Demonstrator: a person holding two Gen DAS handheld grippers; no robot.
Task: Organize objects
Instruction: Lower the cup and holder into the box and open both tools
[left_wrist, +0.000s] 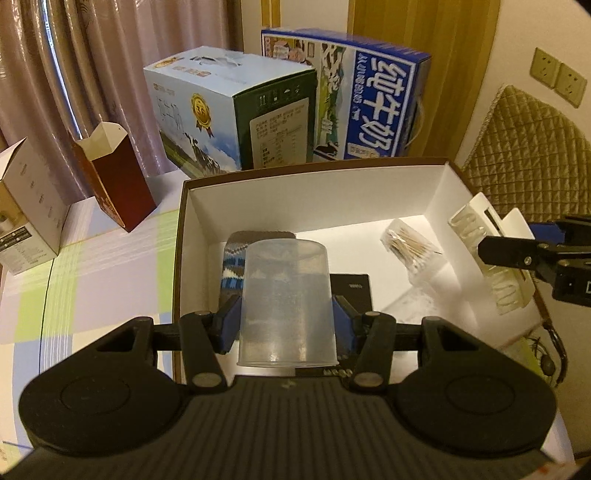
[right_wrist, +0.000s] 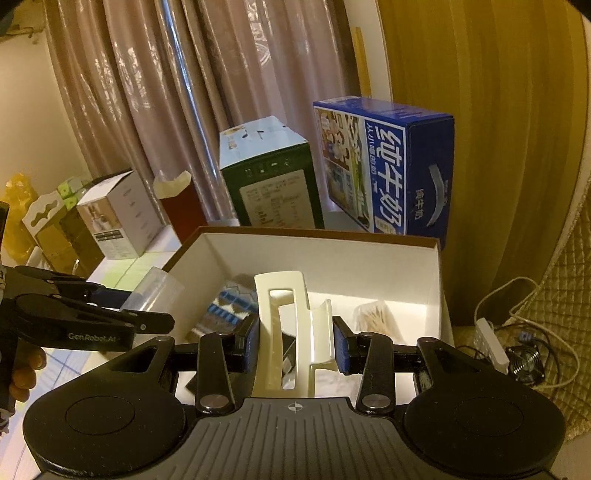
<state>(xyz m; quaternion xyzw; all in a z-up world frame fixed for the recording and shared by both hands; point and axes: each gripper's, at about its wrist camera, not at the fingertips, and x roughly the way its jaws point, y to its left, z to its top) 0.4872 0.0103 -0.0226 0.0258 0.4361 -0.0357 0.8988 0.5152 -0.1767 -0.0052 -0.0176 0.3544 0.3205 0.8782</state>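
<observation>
black tongs (left_wrist: 286, 319) tilted over box (left_wrist: 310, 173)

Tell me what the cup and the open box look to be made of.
Cup: thin frosted plastic, likely; the things behind show through it, blurred. Open box: cardboard by the look, matte white inside, brown outside, with thin, sharply folded walls.

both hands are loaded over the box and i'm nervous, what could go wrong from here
1. The left gripper squeezes a thin clear cup by its sides; it could buckle or slip out.
2. The box already holds a patterned cloth and a pack of cotton swabs, so a dropped cup may land on them and tip.
3. The right gripper carries a white hair claw close beside the cup; the two could bump.
</observation>
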